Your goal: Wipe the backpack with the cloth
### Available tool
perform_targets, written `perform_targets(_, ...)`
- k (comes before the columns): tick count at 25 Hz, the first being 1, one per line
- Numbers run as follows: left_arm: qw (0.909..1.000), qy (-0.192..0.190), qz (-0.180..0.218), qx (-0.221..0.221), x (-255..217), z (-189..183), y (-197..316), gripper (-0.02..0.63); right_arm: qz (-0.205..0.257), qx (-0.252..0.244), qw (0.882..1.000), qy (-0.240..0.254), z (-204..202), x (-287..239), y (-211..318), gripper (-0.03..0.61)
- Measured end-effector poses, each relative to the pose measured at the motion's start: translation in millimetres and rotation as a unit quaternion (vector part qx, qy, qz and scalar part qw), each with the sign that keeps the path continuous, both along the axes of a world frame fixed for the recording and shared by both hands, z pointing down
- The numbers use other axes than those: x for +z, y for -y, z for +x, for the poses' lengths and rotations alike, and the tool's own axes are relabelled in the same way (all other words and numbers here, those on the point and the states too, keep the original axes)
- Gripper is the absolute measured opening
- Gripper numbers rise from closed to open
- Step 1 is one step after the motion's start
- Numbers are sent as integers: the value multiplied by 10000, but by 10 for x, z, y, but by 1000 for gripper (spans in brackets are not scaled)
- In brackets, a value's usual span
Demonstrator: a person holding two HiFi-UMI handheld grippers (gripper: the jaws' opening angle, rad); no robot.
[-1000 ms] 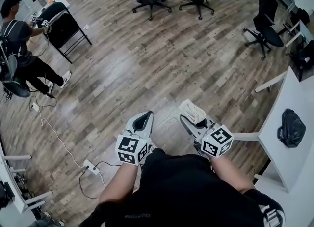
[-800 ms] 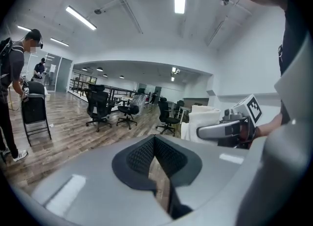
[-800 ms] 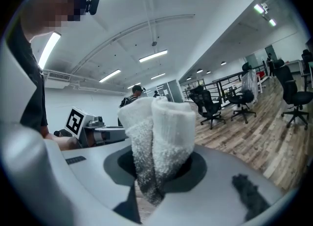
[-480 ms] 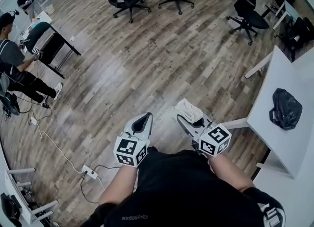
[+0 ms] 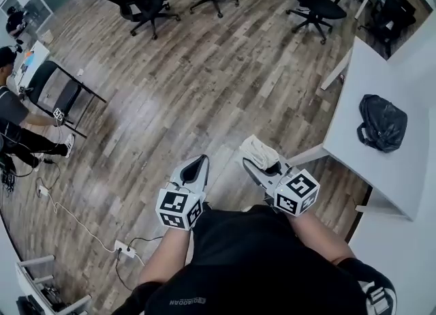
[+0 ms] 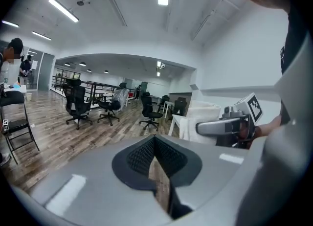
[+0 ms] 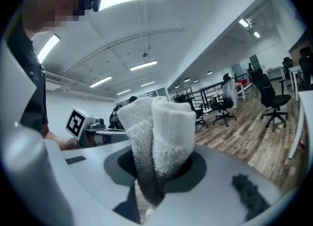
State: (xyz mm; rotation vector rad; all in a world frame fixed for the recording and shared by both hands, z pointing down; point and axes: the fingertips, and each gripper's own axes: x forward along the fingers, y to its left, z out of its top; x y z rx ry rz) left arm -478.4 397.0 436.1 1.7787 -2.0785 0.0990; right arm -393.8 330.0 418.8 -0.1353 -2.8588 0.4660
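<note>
Head view: the left gripper (image 5: 197, 168), jaws together and empty, and the right gripper (image 5: 261, 165), jaws clamped on a folded white cloth (image 5: 257, 150), are side by side above a wood-plank floor (image 5: 204, 88). Well to the right of the right gripper, a black, crumpled, slightly glossy backpack (image 5: 381, 123) lies on a white table (image 5: 354, 163), apart from the cloth. Only the left gripper view shows its ribbed black pads (image 6: 139, 157) meeting at the tips. Only the right gripper view shows the cloth's looped terry pile, doubled into two upright folds.
</note>
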Motion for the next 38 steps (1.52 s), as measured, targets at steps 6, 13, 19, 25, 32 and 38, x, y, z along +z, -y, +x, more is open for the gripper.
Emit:
perform_targets(6,9984,-1,75,562,29,559,356,6,45,476,9988,-45,583,44,198,98)
perform_targets(13,9952,2,10,975,73,997,481,6,7,958,9954,-90,1098,104,302,98)
perform_targets(19,9913,60,-36,1317,26,1301,583,6,-8,1310,9914,-13,1419,46,386,98)
perform_targets(25,9867,152,-16,1617,-57,1493,687,6,-36,1573,9876,13,1633,26,414,98)
perform_targets(32,9824,229,-19,1852,-99,1681,800,6,-25,1806,9835,81,1824,-11,515,98)
perform_targets(38,9804,274,-28,1951,-97,1836,953,6,-19,1946,9808,141,1999,-7,659,98)
